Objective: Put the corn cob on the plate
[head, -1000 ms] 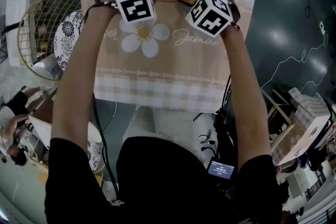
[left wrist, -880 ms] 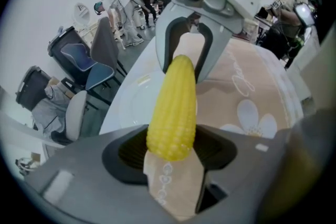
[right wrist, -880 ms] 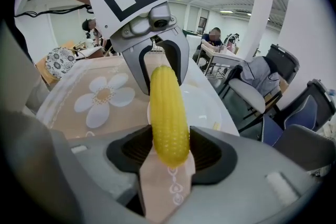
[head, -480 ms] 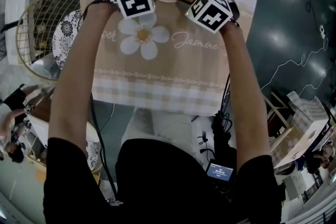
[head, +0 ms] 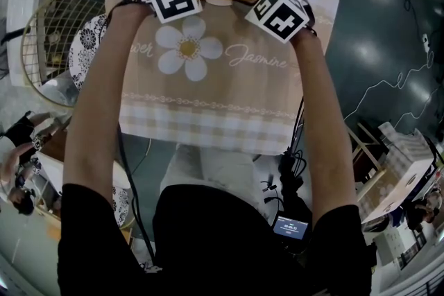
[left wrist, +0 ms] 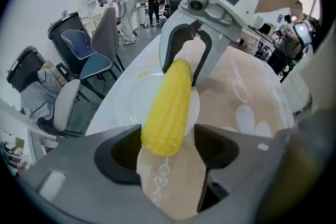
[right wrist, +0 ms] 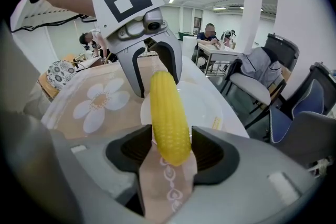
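In the head view the wire basket (head: 55, 31) stands off the table at 9 o'clock, well apart from the work. Both hands reach to the far, 12 o'clock end of the tablecloth (head: 208, 100), past its printed daisy (head: 187, 48).

The left gripper (left wrist: 169, 148) points steeply down at the corn cob's (left wrist: 169, 105) left end. Its jaws have just been opening and now stand wide. The cob's blunt end sits between them, right against the pad at 9 o'clock (left wrist: 125, 148). A clear strip of cloth shows between the cob and the pad at 3 o'clock (left wrist: 216, 147), so this claw is not pinching it.

From that end the cob runs toward 12 o'clock in the left gripper view, across the white plate (left wrist: 128, 105). In the head view it lies crosswise between the two marker cubes, over the plate's 6 o'clock rim. Whether it rests on the plate or hangs just above it, I cannot tell.

The right gripper (right wrist: 172, 148) has the cob's other end. In its own view the tip hangs at 6 o'clock over the cloth, and both dark pads (right wrist: 210, 149) sit tight against the kernels at 9 and 3 o'clock. This claw is closed on the cob and carries it, with the plate beyond at 12 o'clock.
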`<act>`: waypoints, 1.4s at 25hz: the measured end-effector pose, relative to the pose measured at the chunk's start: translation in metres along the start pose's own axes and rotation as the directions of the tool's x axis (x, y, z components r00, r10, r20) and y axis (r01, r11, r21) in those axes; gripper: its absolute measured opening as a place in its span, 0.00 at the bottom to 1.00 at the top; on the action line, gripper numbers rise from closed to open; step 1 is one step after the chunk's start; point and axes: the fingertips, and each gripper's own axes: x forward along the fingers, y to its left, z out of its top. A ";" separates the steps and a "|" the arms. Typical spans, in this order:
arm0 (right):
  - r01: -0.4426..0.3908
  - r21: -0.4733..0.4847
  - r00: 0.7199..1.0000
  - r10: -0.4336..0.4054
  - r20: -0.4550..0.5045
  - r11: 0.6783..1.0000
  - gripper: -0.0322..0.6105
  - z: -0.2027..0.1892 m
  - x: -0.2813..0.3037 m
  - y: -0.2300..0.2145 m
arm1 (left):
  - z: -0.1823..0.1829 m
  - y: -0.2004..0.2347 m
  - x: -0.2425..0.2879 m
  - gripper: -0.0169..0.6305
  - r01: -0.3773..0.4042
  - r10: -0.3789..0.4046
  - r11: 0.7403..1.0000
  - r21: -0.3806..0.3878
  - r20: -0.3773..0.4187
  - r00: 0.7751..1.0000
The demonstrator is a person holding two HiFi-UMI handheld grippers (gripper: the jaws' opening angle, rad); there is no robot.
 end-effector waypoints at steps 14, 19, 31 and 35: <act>0.062 0.032 0.997 -0.064 0.039 0.998 0.42 0.009 -0.023 0.000 | -0.002 0.002 -0.024 0.50 -0.045 0.046 0.999 -0.026 0.021 0.999; 0.069 0.044 0.996 -0.071 0.049 0.997 0.42 0.014 -0.033 0.003 | -0.002 -0.004 -0.031 0.50 -0.031 0.033 0.998 -0.045 0.034 0.999; 0.108 0.079 0.989 -0.115 0.090 0.991 0.33 0.039 -0.081 0.017 | 0.018 -0.032 -0.068 0.41 -0.040 0.044 0.998 -0.040 0.105 0.993; 0.148 0.106 0.979 -0.160 0.124 0.983 0.22 0.051 -0.104 0.021 | 0.032 -0.039 -0.091 0.33 -0.067 0.075 0.996 -0.053 0.147 0.986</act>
